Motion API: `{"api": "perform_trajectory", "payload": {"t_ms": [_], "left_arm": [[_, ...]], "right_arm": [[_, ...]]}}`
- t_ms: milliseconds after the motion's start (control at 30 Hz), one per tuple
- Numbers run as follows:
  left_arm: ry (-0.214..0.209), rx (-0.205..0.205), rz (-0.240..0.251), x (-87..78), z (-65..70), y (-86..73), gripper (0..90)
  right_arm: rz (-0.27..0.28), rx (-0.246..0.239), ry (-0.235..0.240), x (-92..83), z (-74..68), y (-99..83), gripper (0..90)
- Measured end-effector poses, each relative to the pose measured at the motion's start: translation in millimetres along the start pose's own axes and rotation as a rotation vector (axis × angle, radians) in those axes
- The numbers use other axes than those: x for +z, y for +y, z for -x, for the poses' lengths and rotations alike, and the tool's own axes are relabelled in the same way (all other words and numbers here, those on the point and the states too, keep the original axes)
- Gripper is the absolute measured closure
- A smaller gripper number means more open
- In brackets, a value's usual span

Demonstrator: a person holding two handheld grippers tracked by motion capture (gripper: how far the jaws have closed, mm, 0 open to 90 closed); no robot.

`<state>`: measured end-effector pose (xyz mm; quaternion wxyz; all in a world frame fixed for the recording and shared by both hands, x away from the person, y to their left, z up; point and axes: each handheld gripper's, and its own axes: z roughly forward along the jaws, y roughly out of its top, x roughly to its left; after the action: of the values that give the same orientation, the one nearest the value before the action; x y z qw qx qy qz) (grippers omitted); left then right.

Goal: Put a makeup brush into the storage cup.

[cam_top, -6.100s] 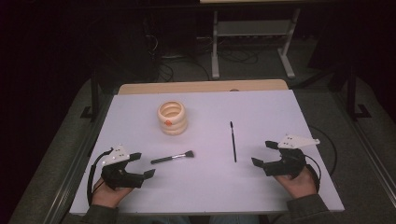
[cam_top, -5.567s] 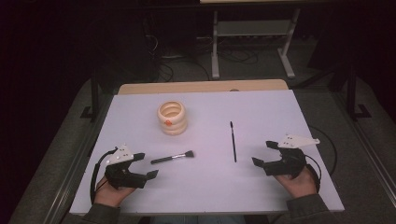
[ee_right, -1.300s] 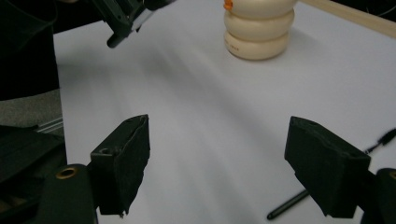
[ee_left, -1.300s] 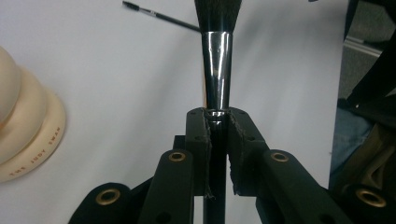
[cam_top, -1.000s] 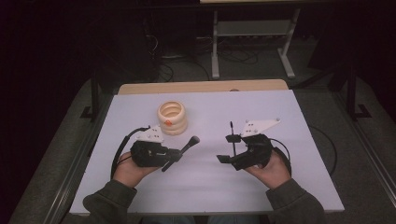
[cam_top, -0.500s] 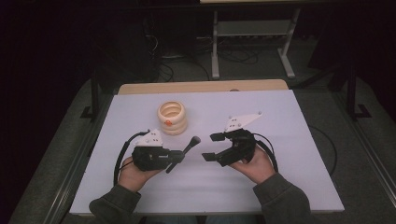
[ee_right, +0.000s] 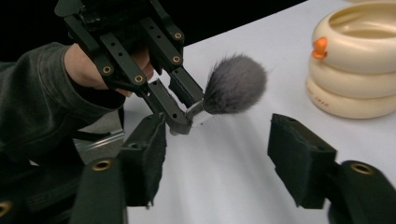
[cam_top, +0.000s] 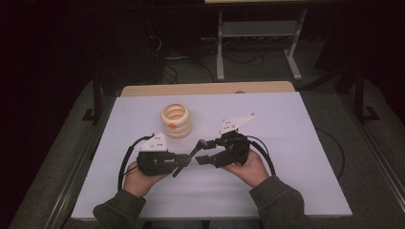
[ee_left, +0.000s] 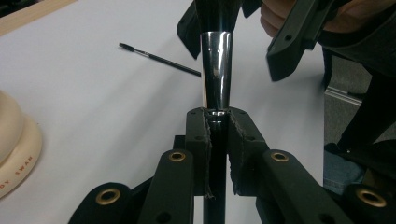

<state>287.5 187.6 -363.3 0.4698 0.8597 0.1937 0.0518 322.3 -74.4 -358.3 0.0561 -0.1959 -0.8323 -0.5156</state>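
My left gripper [cam_top: 184, 162] is shut on the handle of a makeup brush [cam_top: 197, 145] and holds it off the table, tilted up to the right. Its silver ferrule [ee_left: 216, 70] rises straight out of the closed jaws [ee_left: 217, 140]. The fluffy grey brush head [ee_right: 233, 84] sits between the open jaws of my right gripper [ee_right: 224, 163], whose pads stand clear of it on both sides. Those jaws have just been closing. In the high view the right gripper [cam_top: 206, 151] points left at the brush.
A cream ringed holder [cam_top: 175, 119] with an orange mark stands on the white table top [cam_top: 286, 124] just behind the left gripper. A thin black brush [ee_left: 159, 58] lies flat on the table beyond the held brush. A metal stand [cam_top: 258, 43] is on the floor behind.
The right gripper has moved left up to the brush in the left gripper, and its jaws have narrowed around the brush head. The left gripper has stayed put.
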Motion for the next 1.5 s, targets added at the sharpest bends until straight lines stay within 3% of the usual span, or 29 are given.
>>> {"api": "perform_trajectory", "payload": {"t_ms": [167, 267, 533, 667, 833, 1033, 1200, 1367, 1500], "left_arm": [[-0.007, 0.002, 0.000, 3.7, 1.1, 0.3, 79.3], [-0.003, 0.023, -0.011, 5.9, 2.6, 1.5, 79.3], [-0.003, 0.028, 0.010, 8.6, 5.0, 2.7, 79.3], [0.004, 0.028, 0.005, 10.6, 5.3, 2.4, 79.3], [0.001, 0.035, -0.001, 12.2, 6.6, 0.8, 78.2], [0.030, 0.043, -0.024, 11.0, 7.4, -0.5, 68.1], [0.040, 0.001, -0.012, 7.3, 11.1, -11.2, 66.0], [0.063, -0.010, -0.020, 4.4, 10.5, -19.1, 63.7], [0.096, -0.043, 0.009, -6.1, 7.2, -27.7, 62.9]], "right_arm": [[-0.004, 0.004, 0.016, 4.7, 0.2, -0.1, 47.9], [0.009, 0.018, 0.034, 4.7, 2.2, -0.4, 54.6], [0.030, 0.050, 0.093, 6.8, 7.1, -3.7, 71.2], [0.045, 0.100, 0.126, 6.9, 12.5, -5.6, 75.0], [0.035, 0.102, 0.140, 8.5, 13.0, -6.9, 76.2], [0.009, 0.080, 0.092, 3.9, 9.6, -4.5, 76.4], [-0.020, 0.062, 0.060, -1.0, 10.8, -4.3, 76.4], [-0.042, 0.060, 0.034, -3.7, 13.2, -3.0, 76.3], [-0.054, 0.057, 0.026, -6.4, 17.6, -0.1, 76.4]]}}
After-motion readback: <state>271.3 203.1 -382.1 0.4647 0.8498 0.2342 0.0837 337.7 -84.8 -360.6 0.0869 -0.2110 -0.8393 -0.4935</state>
